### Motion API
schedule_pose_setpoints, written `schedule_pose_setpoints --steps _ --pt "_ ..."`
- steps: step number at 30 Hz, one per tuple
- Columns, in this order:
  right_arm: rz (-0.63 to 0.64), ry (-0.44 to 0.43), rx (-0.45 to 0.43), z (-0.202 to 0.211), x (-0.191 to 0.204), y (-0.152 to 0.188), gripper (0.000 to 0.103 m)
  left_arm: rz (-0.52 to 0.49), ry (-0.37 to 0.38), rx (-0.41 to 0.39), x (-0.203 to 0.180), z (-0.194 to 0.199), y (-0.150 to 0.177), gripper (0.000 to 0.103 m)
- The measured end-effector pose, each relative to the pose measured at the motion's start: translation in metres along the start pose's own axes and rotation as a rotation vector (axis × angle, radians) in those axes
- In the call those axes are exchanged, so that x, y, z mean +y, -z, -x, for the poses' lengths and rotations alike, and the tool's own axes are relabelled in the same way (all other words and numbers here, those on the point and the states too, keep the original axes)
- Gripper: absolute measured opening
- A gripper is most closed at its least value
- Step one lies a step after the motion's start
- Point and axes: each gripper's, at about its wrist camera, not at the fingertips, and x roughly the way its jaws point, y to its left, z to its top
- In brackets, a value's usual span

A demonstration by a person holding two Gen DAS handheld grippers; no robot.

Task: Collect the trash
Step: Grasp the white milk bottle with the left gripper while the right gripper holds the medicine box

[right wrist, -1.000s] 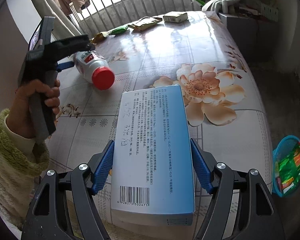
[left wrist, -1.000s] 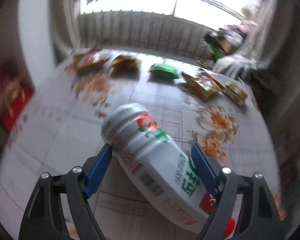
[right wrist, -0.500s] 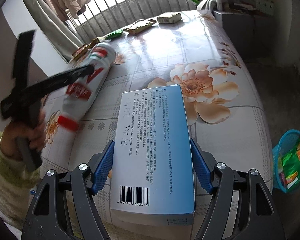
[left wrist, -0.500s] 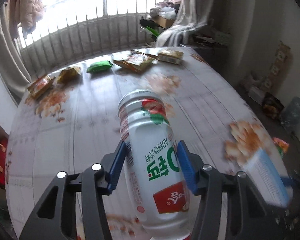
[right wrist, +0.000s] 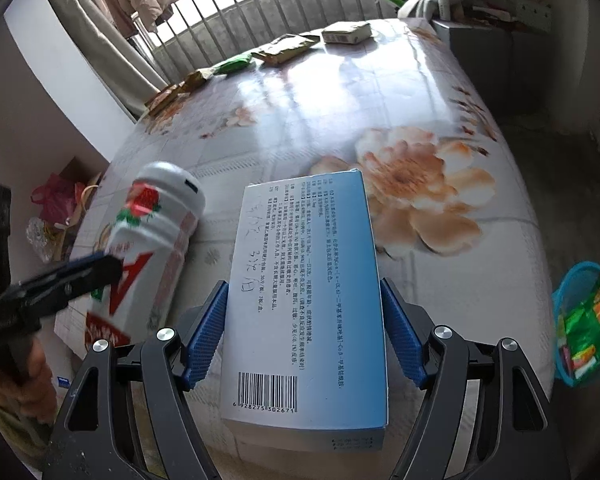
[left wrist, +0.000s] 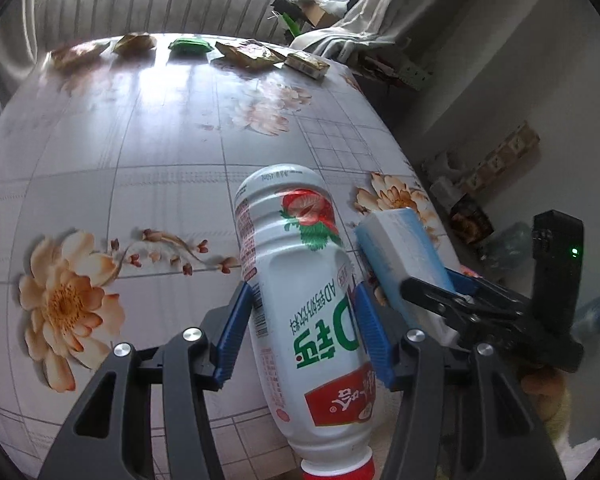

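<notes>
1. My left gripper (left wrist: pixel 304 328) is clamped on a white drink bottle (left wrist: pixel 300 280); both blue pads press its waist, the red cap points back toward the camera and the base points out over the table (left wrist: pixel 140 120).
2. My right gripper (right wrist: pixel 304 328) grips a blue-and-white box (right wrist: pixel 304 292) across its width, barcode end nearest the camera, held above the table's near edge.
3. The two loads sit side by side, the bottle just left of the box, close but I cannot tell if they touch.
4. Progress: two pieces are in hand. A blue basket (right wrist: pixel 560 312) on the floor, off the table's right side, already holds green wrappers.
5. Left to do, as I judge it: drop both items in that basket, then fetch the row at the far edge: a green packet (left wrist: pixel 190 45), snack wrappers (left wrist: pixel 248 53), a small carton (left wrist: pixel 306 65).
</notes>
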Motion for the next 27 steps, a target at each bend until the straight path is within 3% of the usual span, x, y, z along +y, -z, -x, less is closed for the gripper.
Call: schedule_pose_setpoints --steps 3,6,11,16,20,27 --pt "-0.029 0.000 -0.025 -0.003 0.001 -0.011 0.074 0.077 0.051 0.003 0.011 0.003 0.000 0.053" --pt "-0.075 -0.031 -0.117 0.015 0.000 -0.016 0.083 0.153 0.104 -0.035 0.027 0.015 -0.001 0.058" --pt "-0.054 -0.119 -0.166 0.040 0.021 -0.016 0.083 0.199 0.091 -0.082 0.049 0.030 -0.002 0.059" --pt "0.024 -0.303 -0.065 0.027 0.076 -0.007 0.083 0.241 0.072 -0.091 0.064 0.034 0.002 0.059" --pt "0.056 -0.281 0.060 -0.010 0.105 -0.003 0.071 0.311 0.090 -0.098 0.082 0.040 0.006 0.059" --pt "0.021 -0.267 0.132 -0.041 0.116 -0.011 0.066 0.339 0.069 -0.153 0.103 0.060 0.009 0.059"
